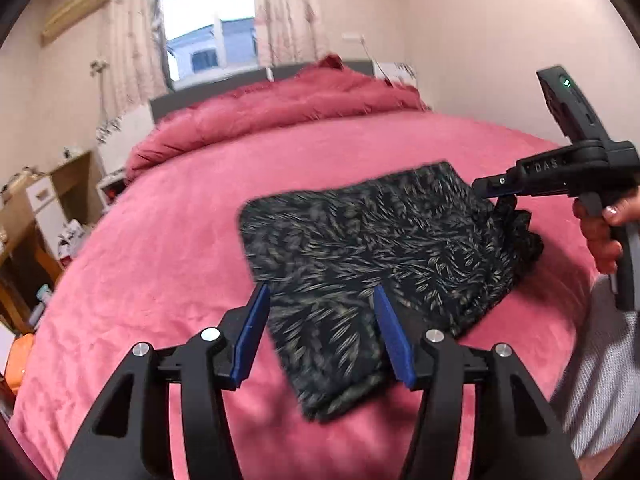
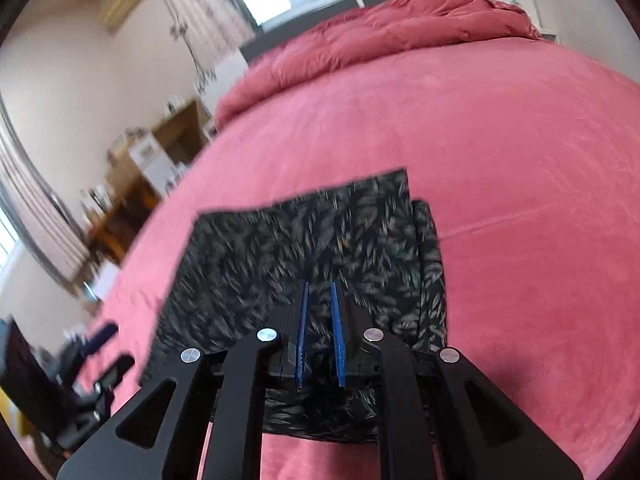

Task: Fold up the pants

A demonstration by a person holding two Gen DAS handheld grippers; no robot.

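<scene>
The pants (image 1: 360,256), black with a pale leaf print, lie folded in a compact bundle on the pink bed (image 1: 160,240). My left gripper (image 1: 320,292) is open above the bundle's near edge, empty. My right gripper (image 1: 486,188) shows in the left wrist view at the bundle's far right corner, where a bit of fabric is lifted. In the right wrist view the pants (image 2: 280,264) fill the middle, and my right gripper (image 2: 319,286) has its blue fingers (image 2: 335,320) nearly together with fabric between them.
A rumpled pink duvet (image 1: 280,100) is piled at the head of the bed. Wooden shelves and a desk with clutter (image 1: 44,216) stand to the left. A window with curtains (image 1: 208,20) is behind the bed. The left gripper shows at the lower left of the right wrist view (image 2: 96,360).
</scene>
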